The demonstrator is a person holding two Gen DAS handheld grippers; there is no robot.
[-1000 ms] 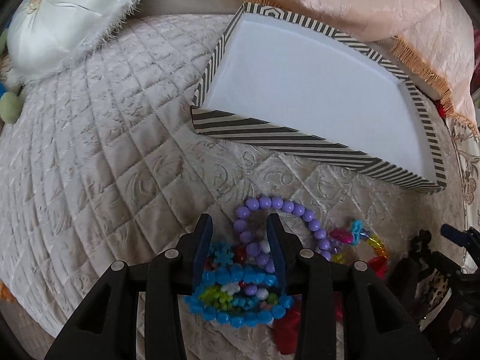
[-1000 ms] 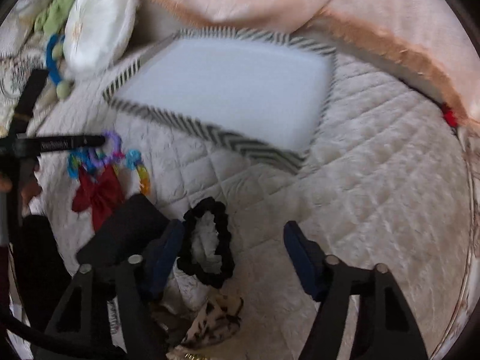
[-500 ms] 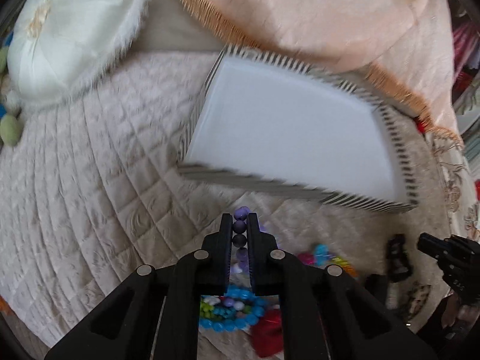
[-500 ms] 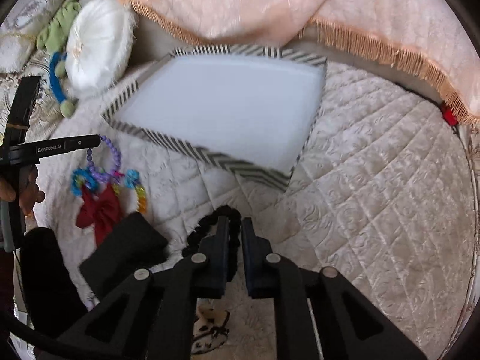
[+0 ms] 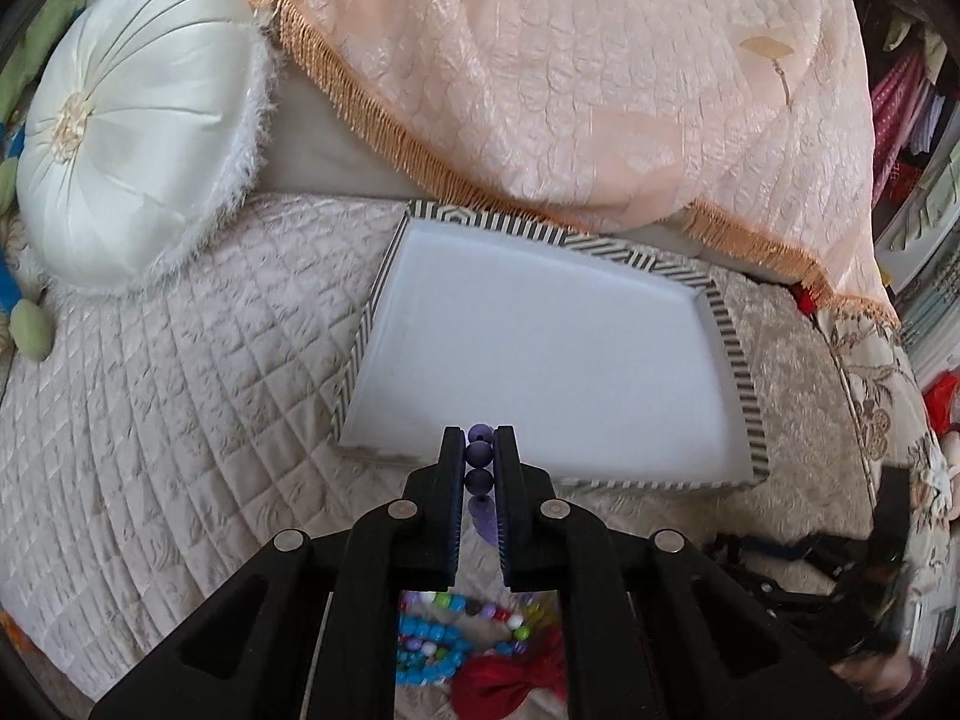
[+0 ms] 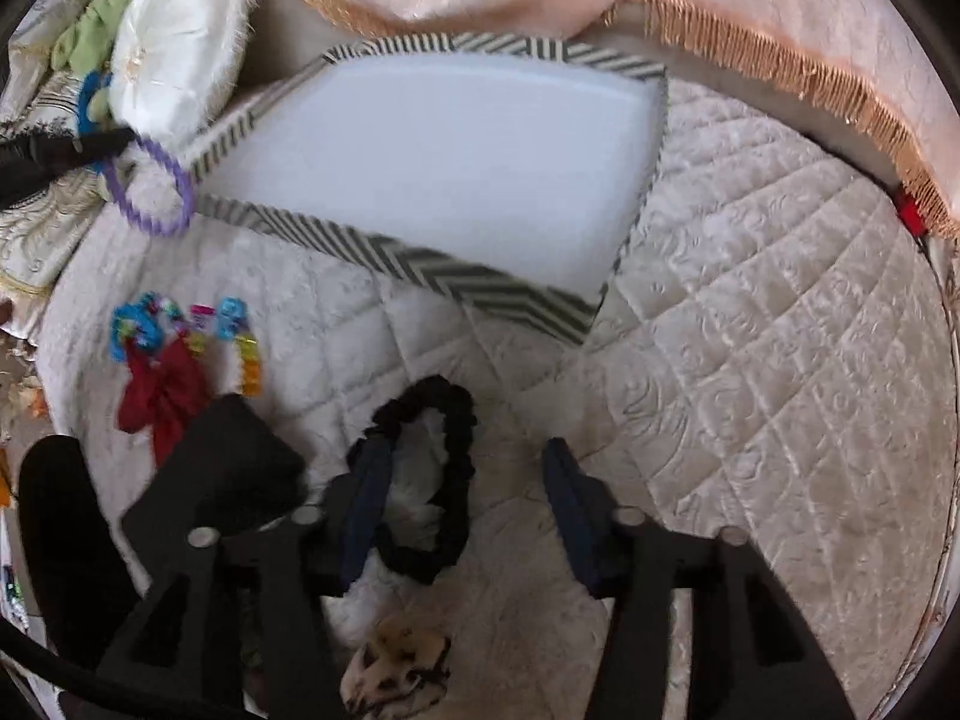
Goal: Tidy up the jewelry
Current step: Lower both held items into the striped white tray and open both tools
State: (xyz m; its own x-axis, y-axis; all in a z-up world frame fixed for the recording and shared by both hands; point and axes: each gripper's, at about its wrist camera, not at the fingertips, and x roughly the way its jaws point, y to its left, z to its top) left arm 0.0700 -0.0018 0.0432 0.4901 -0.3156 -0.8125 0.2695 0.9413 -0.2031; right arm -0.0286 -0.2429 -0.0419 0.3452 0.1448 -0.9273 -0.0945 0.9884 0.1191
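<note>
My left gripper (image 5: 480,450) is shut on a purple bead necklace (image 5: 479,468), held up just in front of the near rim of the striped tray (image 5: 741,372). In the right wrist view the necklace (image 6: 157,189) hangs from the left gripper beside the tray's left corner (image 6: 384,255). My right gripper (image 6: 462,474) is open above a black scrunchie (image 6: 444,480) that lies on the quilt between the fingers, nearer the left one. Blue and multicoloured bead bracelets (image 5: 438,642) and a red bow (image 5: 516,675) lie on the quilt below the left gripper.
The tray's white inside holds nothing. A round white cushion (image 5: 126,162) sits far left and a peach fringed blanket (image 5: 570,78) lies behind the tray. A leopard-print scrunchie (image 6: 396,666) lies under the right gripper. A black block (image 6: 222,474) sits left of the right gripper.
My left gripper closed on the purple necklace and lifted it toward the tray. My right gripper closed about the black scrunchie half a second ago and now stands open again over it.
</note>
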